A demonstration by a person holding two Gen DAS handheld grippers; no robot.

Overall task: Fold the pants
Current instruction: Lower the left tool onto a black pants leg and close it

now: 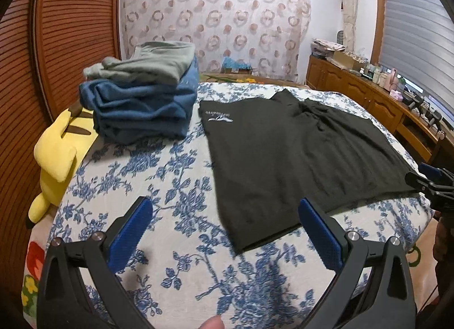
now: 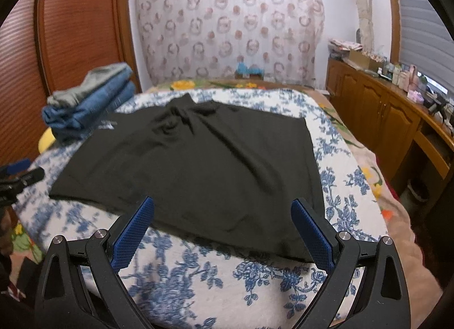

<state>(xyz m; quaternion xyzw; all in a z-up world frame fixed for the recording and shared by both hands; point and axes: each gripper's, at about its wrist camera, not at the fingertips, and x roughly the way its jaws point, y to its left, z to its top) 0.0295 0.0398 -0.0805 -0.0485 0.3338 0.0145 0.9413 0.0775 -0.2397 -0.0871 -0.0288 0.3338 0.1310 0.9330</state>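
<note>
Blue-padded fingers (image 1: 133,232) of the left gripper (image 1: 227,229) fill the bottom of the left wrist view, spread wide apart and holding nothing, above the blue-flowered bedspread (image 1: 176,175). A fingertip (image 1: 212,322) of the person shows at the very bottom edge. Just beyond and slightly right of the frame's centre lie the black pants (image 1: 283,153), spread flat on the bed with a small white logo near their upper left corner; their near corner reaches down between the two fingers. In the upper left of that frame sits a pile of folded clothes (image 1: 142,102), grey on top of blue, with a yellow plush toy (image 1: 56,153) beside it at the left edge of the bed. At the right edge the right gripper (image 1: 431,184) peeks in. In the right wrist view the right gripper (image 2: 224,229) also stands with its fingers (image 2: 309,232) wide apart and empty, the pants (image 2: 198,158) filling the centre of the frame, their near hem just past the fingertips. A wooden cabinet (image 2: 377,113) runs along the right side.
</note>
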